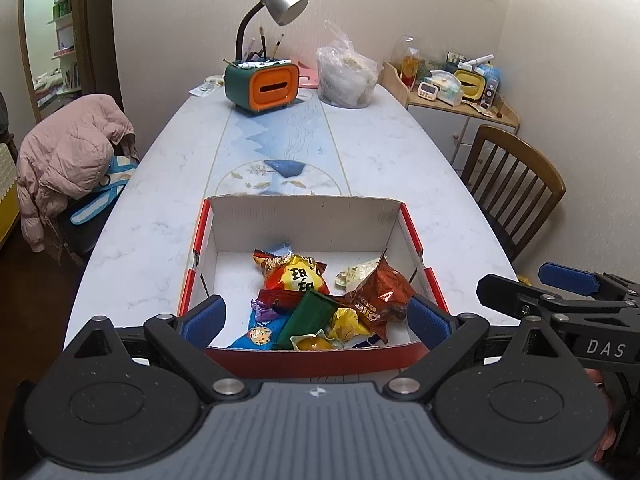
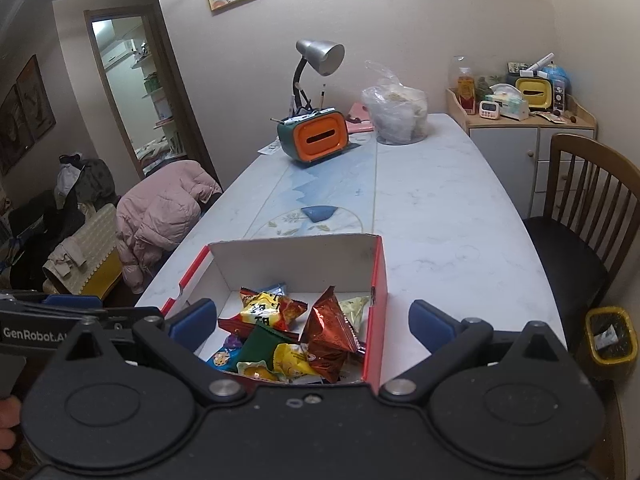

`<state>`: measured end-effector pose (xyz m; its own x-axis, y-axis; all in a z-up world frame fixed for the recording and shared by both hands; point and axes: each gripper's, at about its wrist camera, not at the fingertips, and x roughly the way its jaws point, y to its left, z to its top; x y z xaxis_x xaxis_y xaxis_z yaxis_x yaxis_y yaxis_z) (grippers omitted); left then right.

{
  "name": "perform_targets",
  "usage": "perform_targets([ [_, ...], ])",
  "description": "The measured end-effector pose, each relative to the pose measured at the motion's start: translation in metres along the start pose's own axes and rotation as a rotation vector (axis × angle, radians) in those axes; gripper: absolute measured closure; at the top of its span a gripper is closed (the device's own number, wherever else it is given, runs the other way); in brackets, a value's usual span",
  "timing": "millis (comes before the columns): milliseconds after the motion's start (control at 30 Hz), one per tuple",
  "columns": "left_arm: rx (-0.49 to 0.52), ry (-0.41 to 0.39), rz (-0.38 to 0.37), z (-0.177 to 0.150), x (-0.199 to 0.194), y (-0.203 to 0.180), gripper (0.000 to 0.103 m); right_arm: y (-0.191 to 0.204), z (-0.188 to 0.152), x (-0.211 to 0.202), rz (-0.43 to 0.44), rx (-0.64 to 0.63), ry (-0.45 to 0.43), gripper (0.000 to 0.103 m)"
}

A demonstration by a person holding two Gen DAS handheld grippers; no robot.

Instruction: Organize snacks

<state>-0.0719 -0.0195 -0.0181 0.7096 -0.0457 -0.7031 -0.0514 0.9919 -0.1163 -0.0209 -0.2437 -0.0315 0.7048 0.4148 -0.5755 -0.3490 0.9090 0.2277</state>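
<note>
The snack packets (image 1: 316,300) sit heaped in the red-and-white cardboard box (image 1: 304,220) at six o'clock on the table (image 1: 160,200) — none visible loose, so sorting looks about done. Left gripper (image 1: 318,318) and right gripper (image 2: 312,320) both hang empty, fingers wide apart — hovering at the box's near edge.

One red cardboard box (image 1: 412,232) is seen on one table (image 1: 384,152). About nine snack packets are counted inside it, among them one yellow-and-red bag (image 1: 298,276), one brown bag (image 1: 378,296) and one green packet (image 1: 308,318); the pile overlaps, so the exact count cannot be told. Two grippers are seen, the left gripper (image 1: 316,316) and the right gripper (image 2: 312,320). One desk lamp (image 1: 280,0), one clear plastic bag (image 1: 346,76), two orange-faced and yellow-faced holders, one wooden chair (image 1: 516,176) and one pink jacket (image 1: 68,152) are counted.
</note>
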Motion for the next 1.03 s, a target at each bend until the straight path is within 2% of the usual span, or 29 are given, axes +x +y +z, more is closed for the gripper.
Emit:
perform_targets([
  [733, -0.050, 0.067, 0.000, -0.014, 0.004, 0.005, 0.005, 0.002, -0.006, 0.004, 0.012, 0.000, 0.065, 0.000],
  [1033, -0.045, 0.086, -0.008, -0.008, 0.016, 0.008, 0.005, 0.004, -0.005, 0.011, -0.001, -0.005, 0.078, 0.000],
])
